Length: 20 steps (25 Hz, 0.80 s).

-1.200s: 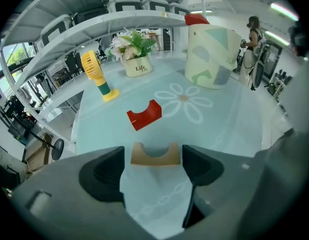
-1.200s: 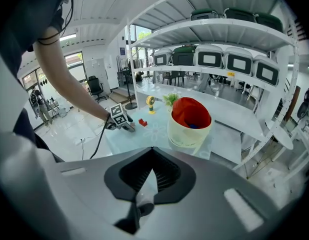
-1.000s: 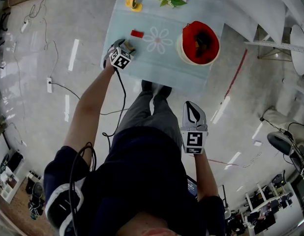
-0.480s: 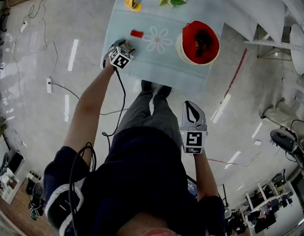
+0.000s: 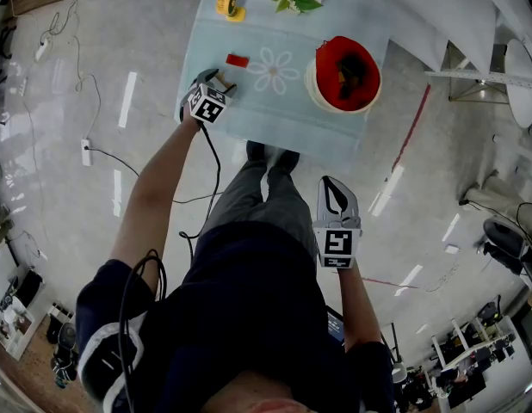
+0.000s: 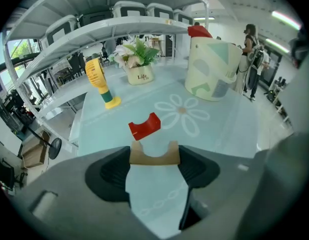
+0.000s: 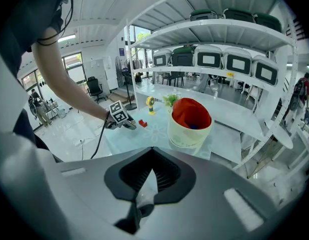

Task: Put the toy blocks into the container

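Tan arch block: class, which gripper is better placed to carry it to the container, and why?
Left. The left gripper clasps the tan arch block on the table; the right gripper hangs shut, away from it.

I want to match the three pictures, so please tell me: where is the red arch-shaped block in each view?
Head view: the red block is near the top, left of centre, to the left of the container.
Left gripper view: centre, just beyond the tan block between the jaws.
Right gripper view: very small, slightly left of centre.
Shared landmark: the cream container with red lining.
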Available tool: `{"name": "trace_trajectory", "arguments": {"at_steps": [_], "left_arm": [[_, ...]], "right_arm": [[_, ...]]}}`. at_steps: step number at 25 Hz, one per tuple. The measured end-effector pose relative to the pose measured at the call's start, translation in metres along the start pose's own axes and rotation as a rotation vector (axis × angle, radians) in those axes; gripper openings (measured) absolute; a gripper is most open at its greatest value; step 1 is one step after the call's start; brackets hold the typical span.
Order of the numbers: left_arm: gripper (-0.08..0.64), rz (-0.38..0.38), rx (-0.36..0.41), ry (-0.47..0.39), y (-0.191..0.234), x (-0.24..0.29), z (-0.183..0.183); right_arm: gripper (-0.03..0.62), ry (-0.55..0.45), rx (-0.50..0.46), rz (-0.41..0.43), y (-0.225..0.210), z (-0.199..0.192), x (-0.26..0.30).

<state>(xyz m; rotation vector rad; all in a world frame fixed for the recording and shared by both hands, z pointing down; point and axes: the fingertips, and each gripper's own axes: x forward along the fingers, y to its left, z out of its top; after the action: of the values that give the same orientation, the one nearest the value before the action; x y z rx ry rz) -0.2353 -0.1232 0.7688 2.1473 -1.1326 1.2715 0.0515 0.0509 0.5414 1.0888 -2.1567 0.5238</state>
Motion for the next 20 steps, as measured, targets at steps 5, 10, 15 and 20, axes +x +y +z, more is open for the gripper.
{"name": "trace_trajectory", "arguments": {"at_steps": [5, 10, 15, 20], "left_arm": [[0.305, 0.010, -0.022, -0.082, -0.002, -0.026, 0.031], [0.305, 0.017, -0.025, -0.151, -0.010, -0.051, 0.062], [0.305, 0.017, -0.032, -0.210, -0.020, -0.078, 0.090], [0.305, 0.002, -0.036, -0.280, -0.035, -0.105, 0.124]], "right_arm": [[-0.002, -0.015, 0.002, 0.000, 0.000, 0.005, -0.003], [-0.002, -0.030, 0.004, -0.005, -0.002, 0.007, -0.005], [-0.002, -0.046, 0.007, -0.013, -0.004, 0.008, -0.009], [-0.002, -0.058, 0.013, -0.022, -0.007, 0.008, -0.013]]}}
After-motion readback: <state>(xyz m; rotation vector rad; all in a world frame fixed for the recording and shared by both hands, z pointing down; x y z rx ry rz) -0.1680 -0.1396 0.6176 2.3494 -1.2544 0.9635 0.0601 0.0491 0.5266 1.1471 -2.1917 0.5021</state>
